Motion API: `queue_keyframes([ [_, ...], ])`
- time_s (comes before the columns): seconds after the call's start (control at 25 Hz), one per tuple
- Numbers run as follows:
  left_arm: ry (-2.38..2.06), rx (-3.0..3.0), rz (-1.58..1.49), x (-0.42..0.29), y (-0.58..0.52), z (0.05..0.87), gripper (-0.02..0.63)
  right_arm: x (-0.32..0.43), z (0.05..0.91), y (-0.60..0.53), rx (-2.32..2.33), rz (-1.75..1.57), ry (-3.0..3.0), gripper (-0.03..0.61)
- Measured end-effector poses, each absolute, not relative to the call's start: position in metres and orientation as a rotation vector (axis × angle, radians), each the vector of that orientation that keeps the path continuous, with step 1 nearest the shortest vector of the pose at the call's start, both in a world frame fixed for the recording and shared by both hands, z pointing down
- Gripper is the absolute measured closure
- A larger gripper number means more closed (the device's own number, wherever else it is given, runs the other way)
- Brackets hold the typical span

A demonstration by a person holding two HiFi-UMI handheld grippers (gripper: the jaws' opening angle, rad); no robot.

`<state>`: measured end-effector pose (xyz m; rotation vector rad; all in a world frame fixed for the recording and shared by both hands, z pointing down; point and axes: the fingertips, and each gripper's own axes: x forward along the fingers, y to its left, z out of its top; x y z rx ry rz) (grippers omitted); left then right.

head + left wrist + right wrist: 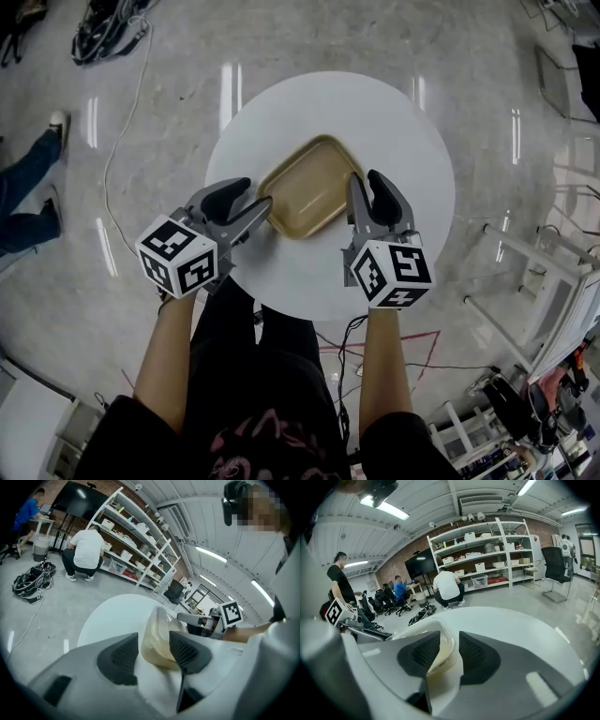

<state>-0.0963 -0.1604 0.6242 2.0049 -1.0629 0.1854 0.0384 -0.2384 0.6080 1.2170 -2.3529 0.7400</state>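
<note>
- Head view: a tan tray (309, 187) lies open side up at the middle of a round white table (403, 122). I cannot tell whether it rests there or is just clear of it.
  - Its long axis slants from the person's near left to the far right.
  - The left gripper (259, 195) meets the near-left end, and the right gripper (365, 180) meets the rim at the far-right corner.
- Left gripper view: the left gripper (154, 653) has its jaws closed round the end wall of the tray (159, 632), one ribbed pad on each side. The table (112, 616) shows beyond it.
  - The tray's length runs away from this camera toward the other gripper.
- Right gripper view: the right gripper (450, 649) pinches the thin rim of the tray (442, 666), with its jaws nearly together.
- Judgement: this is a two-sided hold on a shallow, flexible-looking tray.
  - Both grips should sit deep on the pads, not on the tips.
  - The grippers should stay level with each other and move together along the slanting axis, so the rim neither twists nor slips.
</note>
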Motion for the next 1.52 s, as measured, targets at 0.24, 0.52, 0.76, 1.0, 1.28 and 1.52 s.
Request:
queue_keyframes([
  [0.24, -1.016, 2.037, 0.178, -0.091, -0.157, 0.622, 0.453, 0.036, 0.610, -0.238, 1.202, 0.796, -2.380, 0.448],
  [0.52, -1.023, 2.077, 0.221, -0.091, -0.158, 0.621, 0.460, 0.035, 0.612, -0.238, 1.195, 0.776, -2.377, 0.448],
  [0.76, -1.041, 2.067, 0.209, -0.092, -0.160, 0.617, 0.479, 0.036, 0.607, -0.239, 1.225, 0.763, -2.373, 0.444],
  [1.0, -1.052, 2.059, 0.189, -0.093, -0.160, 0.615, 0.488, 0.037, 0.605, -0.237, 1.239, 0.749, -2.371, 0.443],
  [1.28, -1.061, 2.062, 0.189, -0.092, -0.162, 0.611, 0.497, 0.040, 0.600, -0.236, 1.260, 0.748, -2.371, 0.445],
  [1.52, -1.073, 2.064, 0.177, -0.093, -0.161, 0.608, 0.504, 0.041, 0.595, -0.234, 1.286, 0.741, -2.380, 0.446],
])
